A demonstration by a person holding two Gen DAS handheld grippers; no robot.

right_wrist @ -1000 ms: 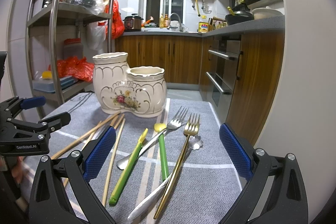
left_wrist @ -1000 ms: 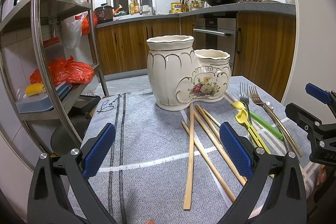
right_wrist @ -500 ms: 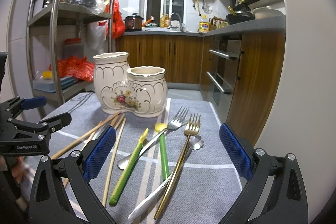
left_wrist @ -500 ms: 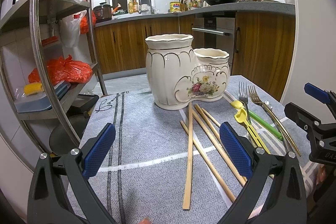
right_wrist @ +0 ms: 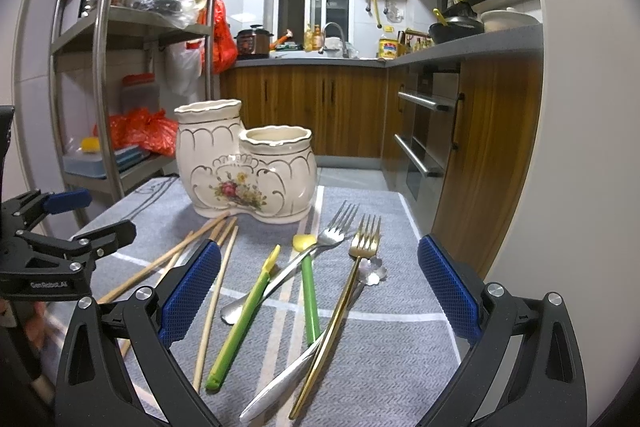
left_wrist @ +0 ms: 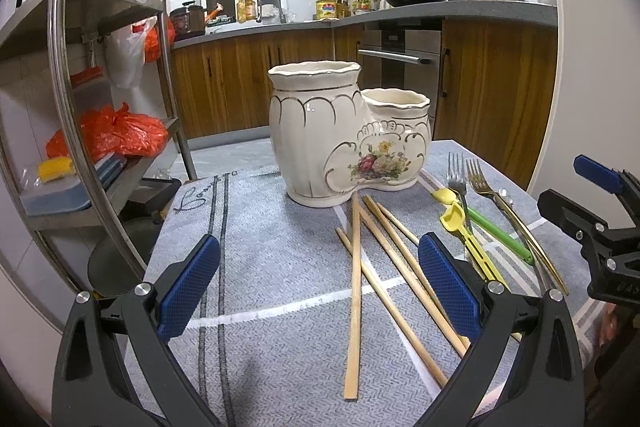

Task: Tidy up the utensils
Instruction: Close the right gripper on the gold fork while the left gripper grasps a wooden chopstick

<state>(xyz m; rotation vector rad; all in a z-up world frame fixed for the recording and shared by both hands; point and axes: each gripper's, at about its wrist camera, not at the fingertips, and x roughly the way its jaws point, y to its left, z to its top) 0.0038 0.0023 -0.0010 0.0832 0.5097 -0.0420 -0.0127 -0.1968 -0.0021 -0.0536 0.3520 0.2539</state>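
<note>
A cream ceramic two-pot holder [left_wrist: 344, 135] [right_wrist: 244, 171] with a flower motif stands empty at the back of the grey cloth. Several wooden chopsticks [left_wrist: 354, 291] [right_wrist: 212, 303] lie loose in front of it. To their right lie two yellow-and-green utensils [right_wrist: 240, 319], a silver fork [right_wrist: 320, 247], a gold fork [right_wrist: 344, 303] and a silver spoon [right_wrist: 370, 273]. My left gripper [left_wrist: 316, 289] is open above the chopsticks, holding nothing. My right gripper [right_wrist: 318, 295] is open over the forks and green utensils, also holding nothing.
A steel shelf rack [left_wrist: 60, 75] with orange bags stands just left of the table. Wooden kitchen cabinets [right_wrist: 320, 107] and an oven front lie behind and to the right. The cloth's right edge [right_wrist: 416, 223] drops off near the cabinet.
The left gripper's view has dipped slightly, so the holder sits a little higher in frame. The right gripper has barely moved. Both stay open.
</note>
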